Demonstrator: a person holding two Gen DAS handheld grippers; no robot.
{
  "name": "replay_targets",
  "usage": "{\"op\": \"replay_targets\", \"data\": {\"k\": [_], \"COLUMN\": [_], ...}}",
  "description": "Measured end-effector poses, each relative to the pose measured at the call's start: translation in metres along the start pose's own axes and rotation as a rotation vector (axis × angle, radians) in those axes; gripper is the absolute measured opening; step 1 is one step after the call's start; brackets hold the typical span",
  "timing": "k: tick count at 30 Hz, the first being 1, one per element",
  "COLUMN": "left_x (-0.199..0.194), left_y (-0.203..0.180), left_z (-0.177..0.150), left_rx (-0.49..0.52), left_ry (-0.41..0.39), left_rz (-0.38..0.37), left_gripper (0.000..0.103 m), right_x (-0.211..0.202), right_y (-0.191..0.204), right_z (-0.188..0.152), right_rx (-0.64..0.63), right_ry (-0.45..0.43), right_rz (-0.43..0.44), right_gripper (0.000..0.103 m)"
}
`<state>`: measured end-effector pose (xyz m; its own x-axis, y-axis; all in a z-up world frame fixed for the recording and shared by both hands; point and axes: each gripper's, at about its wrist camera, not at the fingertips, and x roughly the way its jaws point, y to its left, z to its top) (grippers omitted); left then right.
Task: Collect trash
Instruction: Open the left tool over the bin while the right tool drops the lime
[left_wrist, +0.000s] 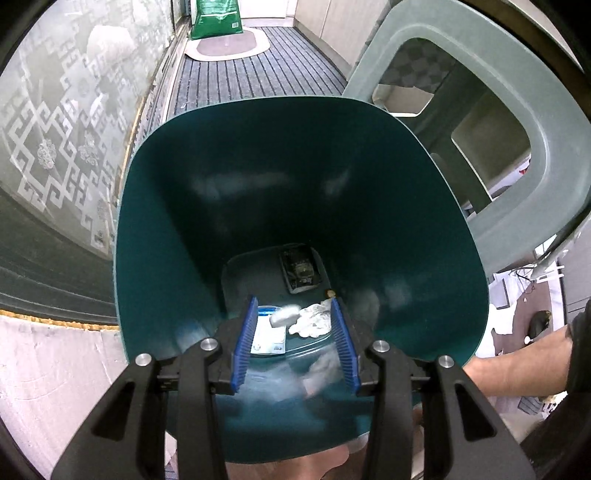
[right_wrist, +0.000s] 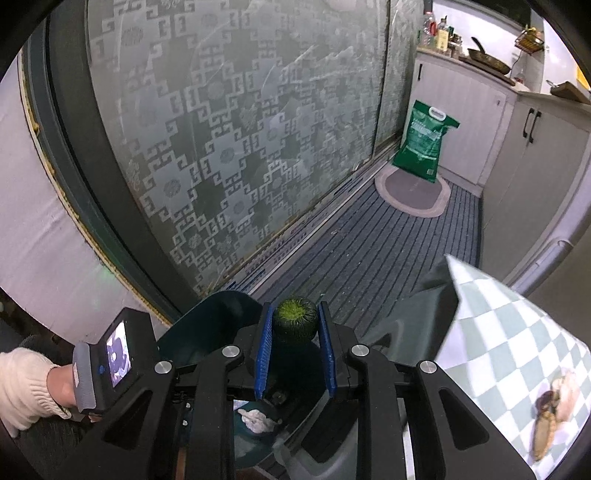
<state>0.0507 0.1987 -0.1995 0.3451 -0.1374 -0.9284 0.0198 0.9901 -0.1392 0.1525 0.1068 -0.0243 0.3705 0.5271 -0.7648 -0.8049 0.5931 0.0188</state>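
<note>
Two grippers are working over the bin (left_wrist: 177, 206): the right gripper (right_wrist: 295, 325) is pinching a green stub (right_wrist: 295, 324) above its mouth, the left gripper (left_wrist: 295, 343) is hanging narrow and empty inside over tissue (left_wrist: 314, 320).

one teal bin (left_wrist: 177, 206), one green sack (right_wrist: 424, 140), one oval mat (right_wrist: 412, 192), one green squash (right_wrist: 295, 323).

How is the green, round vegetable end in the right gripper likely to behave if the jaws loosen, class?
The vegetable end looks rounded, so it would probably roll once dropped. Its dark skin looks smooth, so it may slip between the right gripper's pads. It seems firm, keeping its shape under the grip.
</note>
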Motion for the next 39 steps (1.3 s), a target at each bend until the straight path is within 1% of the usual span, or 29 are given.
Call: {"op": "replay_targets", "data": {"k": [3,8,14,19,25,27,33,36,39], "left_x": [-0.005,-0.030,-0.063,-0.089,-0.114,-0.121,-0.141,-0.151,-0.161], "left_y": [0.003,0.006,0.015,0.013,0.002,-0.001,-0.004,-0.002,-0.003], "left_z": [0.003,0.011,0.019,0.028,0.034,0.035,0.040,0.042,0.043], "left_rx": [-0.010,-0.041,-0.094,-0.115,-0.109,-0.107,-0.119,-0.124,-0.138], "left_ry": [-0.028,-0.130,-0.263,-0.349,-0.424,-0.444,-0.505,-0.543,-0.592], "left_rz": [-0.006,-0.022,-0.035,-0.040,-0.066,-0.076,-0.104,-0.121,-0.141], "left_gripper": [0.043,0.040,0.032,0.025,0.023,0.020,0.019,0.019,0.019], "right_x": [0.011,0.032,0.056,0.078,0.100,0.107,0.127,0.137,0.143], "right_y": [0.007,0.018,0.029,0.034,0.041,0.042,0.041,0.043,0.045], "right_z": [-0.003,-0.011,-0.023,-0.036,-0.051,-0.055,-0.075,-0.085,-0.095], "right_rx": [-0.006,-0.014,-0.018,-0.022,-0.032,-0.035,-0.043,-0.074,-0.091], "right_ry": [0.023,0.076,0.141,0.200,0.270,0.290,0.364,0.400,0.432], "right_rz": [0.009,0.021,0.023,0.017,-0.004,-0.011,-0.029,-0.053,-0.052], "right_gripper": [0.024,0.024,0.024,0.023,0.023,0.024,0.024,0.024,0.024]}}
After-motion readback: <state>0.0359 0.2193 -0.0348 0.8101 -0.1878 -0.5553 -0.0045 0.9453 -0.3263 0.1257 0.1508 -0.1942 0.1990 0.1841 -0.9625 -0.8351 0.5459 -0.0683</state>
